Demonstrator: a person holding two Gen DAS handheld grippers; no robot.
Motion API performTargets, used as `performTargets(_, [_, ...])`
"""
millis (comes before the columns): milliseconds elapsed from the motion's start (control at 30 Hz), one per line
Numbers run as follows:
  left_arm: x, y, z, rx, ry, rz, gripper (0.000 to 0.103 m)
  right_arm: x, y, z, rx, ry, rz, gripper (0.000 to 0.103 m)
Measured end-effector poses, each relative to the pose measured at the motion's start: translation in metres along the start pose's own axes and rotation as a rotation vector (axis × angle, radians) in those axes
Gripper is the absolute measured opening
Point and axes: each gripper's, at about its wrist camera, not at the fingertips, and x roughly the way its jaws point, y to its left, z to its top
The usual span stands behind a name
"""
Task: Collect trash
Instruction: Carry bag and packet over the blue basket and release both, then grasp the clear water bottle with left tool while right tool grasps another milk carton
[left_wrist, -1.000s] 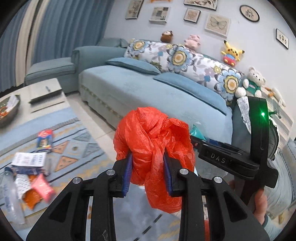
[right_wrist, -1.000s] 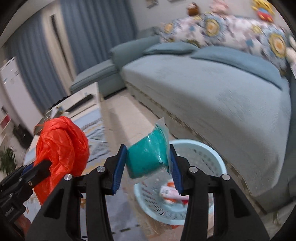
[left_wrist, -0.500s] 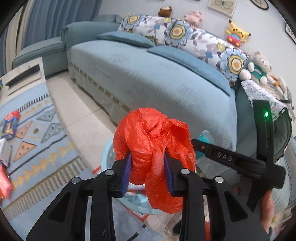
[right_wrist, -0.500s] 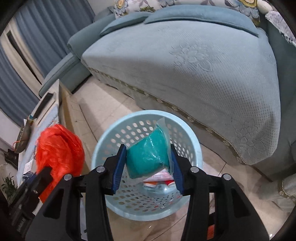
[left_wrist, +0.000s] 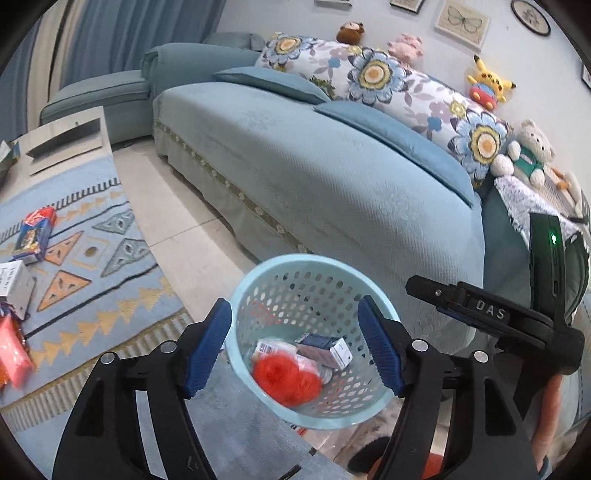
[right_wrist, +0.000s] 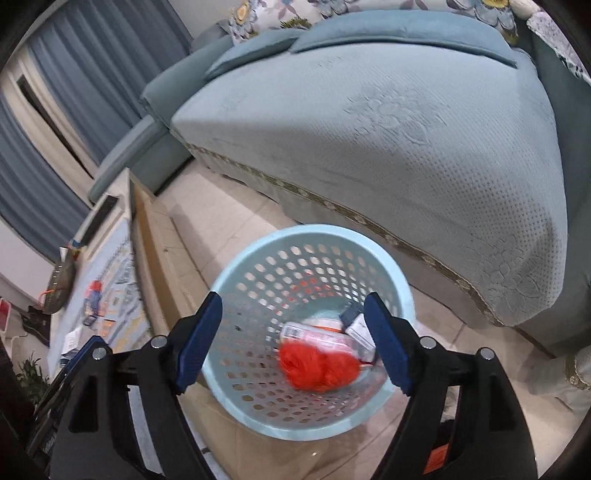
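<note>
A light blue perforated basket (left_wrist: 258, 280) stands on the tiled floor by the sofa; it also shows in the right wrist view (right_wrist: 255, 254). Inside lie a crumpled orange plastic bag (left_wrist: 284, 378), also in the right wrist view (right_wrist: 317, 363), and a small white and blue box (left_wrist: 327, 350) among other wrappers. My left gripper (left_wrist: 301, 347) is open and empty above the basket. My right gripper (right_wrist: 295, 343) is open and empty above it too. The right gripper's body (left_wrist: 517, 325) shows in the left wrist view. The teal packet is not clearly visible.
A blue sofa (left_wrist: 332, 177) with flowered cushions and plush toys runs behind the basket. A patterned rug (left_wrist: 92, 258) on a low table at the left carries several wrappers and boxes (left_wrist: 35, 232). A grey tray (left_wrist: 62, 140) sits further back.
Both grippers have opened. The orange bag has dropped from the left gripper into the basket, and the teal packet has left the right gripper. Both cameras now look down at the basket.
</note>
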Motion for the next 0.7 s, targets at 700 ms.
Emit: performTargets(700, [-0.211, 0.17, -0.01, -0.183, -0.233, 0.318, 0.085, -0.068, 0.207, -0.071, -0.521, -0.187, 0.215, 0.075])
